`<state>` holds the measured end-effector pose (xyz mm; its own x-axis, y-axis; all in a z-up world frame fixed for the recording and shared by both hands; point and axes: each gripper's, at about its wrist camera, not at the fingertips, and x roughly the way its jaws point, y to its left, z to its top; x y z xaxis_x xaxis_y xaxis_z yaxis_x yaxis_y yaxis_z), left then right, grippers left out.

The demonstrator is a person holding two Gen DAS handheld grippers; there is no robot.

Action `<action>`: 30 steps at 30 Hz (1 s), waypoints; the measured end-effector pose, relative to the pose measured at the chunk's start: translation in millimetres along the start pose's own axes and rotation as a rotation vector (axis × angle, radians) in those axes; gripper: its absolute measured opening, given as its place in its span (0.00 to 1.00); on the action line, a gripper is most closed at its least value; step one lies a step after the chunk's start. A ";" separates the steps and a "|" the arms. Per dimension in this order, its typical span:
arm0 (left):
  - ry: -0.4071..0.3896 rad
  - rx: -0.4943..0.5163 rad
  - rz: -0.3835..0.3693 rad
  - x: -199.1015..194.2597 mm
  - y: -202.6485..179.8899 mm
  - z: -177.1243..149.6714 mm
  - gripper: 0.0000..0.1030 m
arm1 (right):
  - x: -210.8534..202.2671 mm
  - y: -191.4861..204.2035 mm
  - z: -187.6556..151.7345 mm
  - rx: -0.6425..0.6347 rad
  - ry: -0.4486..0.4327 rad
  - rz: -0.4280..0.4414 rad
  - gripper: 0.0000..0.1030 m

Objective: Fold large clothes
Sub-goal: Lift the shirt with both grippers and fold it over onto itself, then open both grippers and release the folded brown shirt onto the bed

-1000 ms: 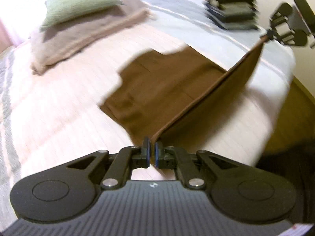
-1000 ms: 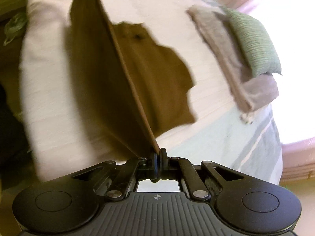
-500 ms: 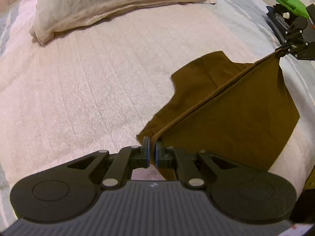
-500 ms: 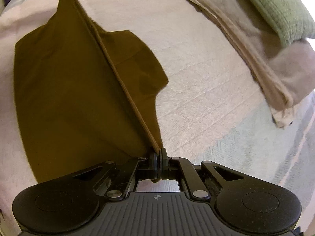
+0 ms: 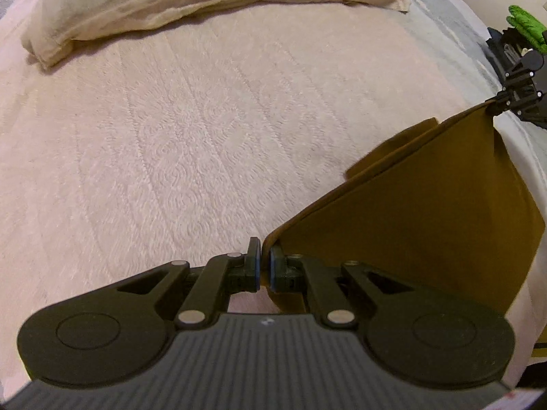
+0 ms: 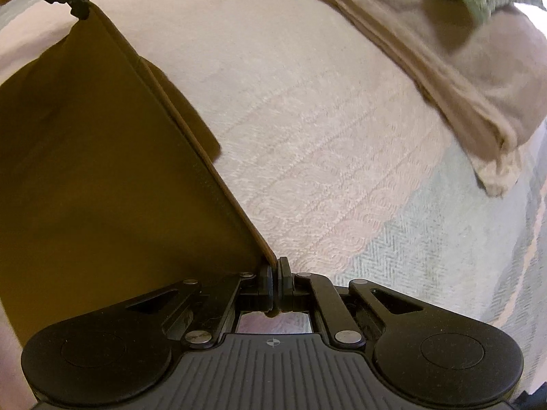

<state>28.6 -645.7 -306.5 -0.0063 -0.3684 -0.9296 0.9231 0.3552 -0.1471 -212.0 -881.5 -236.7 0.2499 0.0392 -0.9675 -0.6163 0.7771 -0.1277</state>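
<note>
While both grippers pinch one taut hem between them, a brown garment (image 5: 427, 239) hangs as a sheet over the near right part of a bed (image 5: 205, 136). In the left wrist view, the left gripper (image 5: 262, 266) has its jaws nearly closed on one corner of the hem. The right gripper (image 5: 512, 94) clamps the far corner at the right edge of that view. In the right wrist view, the right gripper's jaws are pressed shut on the cloth, and a little fabric pokes out behind them. A lower layer of the garment shows just beyond the hem, apparently on the bed.

To do the fold well, both corners should probably travel level and together, with the hem kept tight, and land square on that lower layer before either grip lets go.

Open pink bedspread stretches wide to the left and far side. A beige folded blanket (image 5: 205, 3) lies along the far edge, well apart. The bed's right edge drops away close beside the garment.
</note>
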 end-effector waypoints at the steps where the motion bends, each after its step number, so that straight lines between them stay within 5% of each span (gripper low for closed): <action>1: 0.004 -0.002 -0.003 6.1 2.2 2.0 0.03 | 3.9 -2.9 0.4 0.009 0.003 0.003 0.00; 10: 0.030 -0.060 -0.009 50.5 23.1 0.6 0.08 | 45.5 -21.8 1.3 0.115 -0.002 0.011 0.00; 15: 0.004 -0.107 0.031 43.3 34.4 -3.9 0.22 | 37.5 -29.2 -10.4 0.259 -0.060 -0.096 0.31; 21: -0.038 -0.133 0.096 -1.5 35.0 -20.4 0.19 | -17.4 -16.3 -20.4 0.396 -0.175 -0.171 0.32; 26: -0.061 -0.101 0.013 -35.6 -20.5 -49.2 0.19 | -61.8 42.9 -44.1 0.509 -0.282 0.000 0.32; 30: -0.028 -0.054 -0.096 -36.9 -76.6 -88.9 0.20 | -61.2 107.5 -70.5 0.520 -0.269 0.156 0.32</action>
<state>-76.1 -582.9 -290.9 -0.0826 -0.4266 -0.9006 0.8967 0.3625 -0.2539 -346.2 -844.7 -206.6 0.4076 0.2819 -0.8686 -0.2318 0.9520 0.2002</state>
